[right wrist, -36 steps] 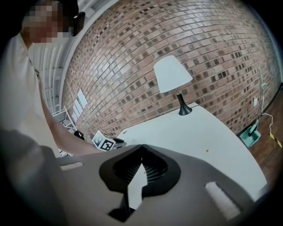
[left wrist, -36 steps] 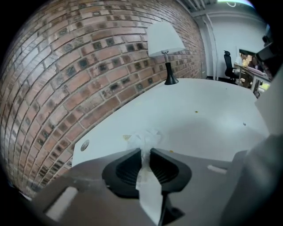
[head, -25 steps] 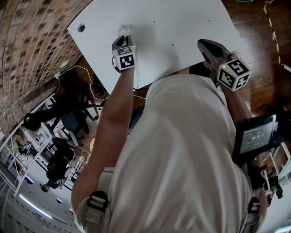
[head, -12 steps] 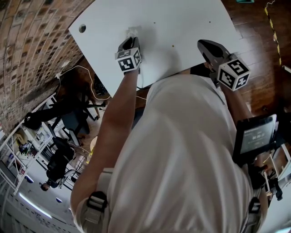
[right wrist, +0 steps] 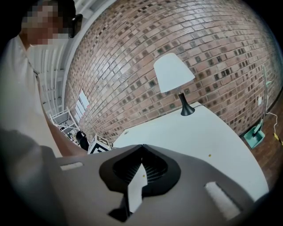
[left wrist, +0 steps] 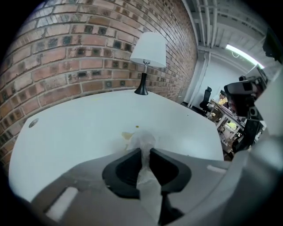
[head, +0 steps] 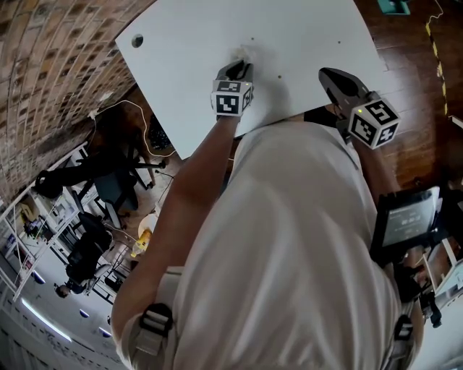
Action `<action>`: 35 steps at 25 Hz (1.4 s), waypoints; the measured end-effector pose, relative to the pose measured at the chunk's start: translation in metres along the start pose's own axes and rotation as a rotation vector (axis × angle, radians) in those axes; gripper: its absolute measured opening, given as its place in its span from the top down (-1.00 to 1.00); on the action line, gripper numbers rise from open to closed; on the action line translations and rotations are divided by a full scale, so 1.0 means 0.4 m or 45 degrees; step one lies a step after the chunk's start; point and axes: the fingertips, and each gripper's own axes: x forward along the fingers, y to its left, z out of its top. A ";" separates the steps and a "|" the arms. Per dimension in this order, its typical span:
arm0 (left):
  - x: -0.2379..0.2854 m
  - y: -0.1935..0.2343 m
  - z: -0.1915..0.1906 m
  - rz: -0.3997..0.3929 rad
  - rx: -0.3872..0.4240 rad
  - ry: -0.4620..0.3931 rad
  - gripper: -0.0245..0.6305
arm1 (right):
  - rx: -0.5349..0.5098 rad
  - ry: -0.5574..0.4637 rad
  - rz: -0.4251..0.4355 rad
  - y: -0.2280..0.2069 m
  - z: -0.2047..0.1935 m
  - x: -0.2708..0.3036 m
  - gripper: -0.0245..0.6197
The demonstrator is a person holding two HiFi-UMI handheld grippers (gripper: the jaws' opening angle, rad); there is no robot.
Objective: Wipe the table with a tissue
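Note:
A crumpled white tissue (left wrist: pixel 142 140) is pinched between the dark jaws of my left gripper (left wrist: pixel 145 152) and presses on the white table (left wrist: pixel 79 132). In the head view the left gripper (head: pixel 239 67) points down at the table's middle, the tissue (head: pixel 239 53) bunched at its tip. A yellowish smear (left wrist: pixel 127 135) and a small yellow speck (left wrist: pixel 137 127) lie just beyond the tissue. My right gripper (head: pixel 335 75) hovers at the table's near right edge. Its jaws (right wrist: pixel 141 148) meet at the tips with nothing between them.
A white-shaded lamp (left wrist: pixel 148 55) on a black base stands at the table's far side against the brick wall. A round cable hole (head: pixel 137 41) sits in the left corner. Small specks (right wrist: pixel 209 155) dot the tabletop. Wooden floor with a teal object (head: pixel 394 6) lies to the right.
My left gripper has slid to the right across the table, dragging the tissue with it and turning somewhat. The right gripper has kept still.

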 end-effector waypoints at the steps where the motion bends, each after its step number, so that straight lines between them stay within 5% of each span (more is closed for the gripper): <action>1: 0.001 -0.007 -0.002 -0.012 0.005 0.005 0.73 | 0.001 -0.001 0.000 0.000 0.001 0.001 0.90; 8: -0.012 -0.098 -0.004 -0.214 0.092 0.001 0.73 | 0.004 -0.018 -0.004 -0.003 0.013 0.004 0.90; 19: -0.145 0.000 0.075 -0.038 -0.065 -0.305 0.73 | 0.030 -0.057 -0.031 -0.003 0.040 0.013 0.90; 26: -0.219 0.067 0.028 0.059 -0.108 -0.326 0.73 | 0.027 -0.070 -0.036 0.051 0.022 0.022 0.90; 35: -0.293 0.115 -0.050 -0.009 -0.144 -0.342 0.72 | 0.058 -0.112 -0.080 0.143 -0.010 0.066 0.90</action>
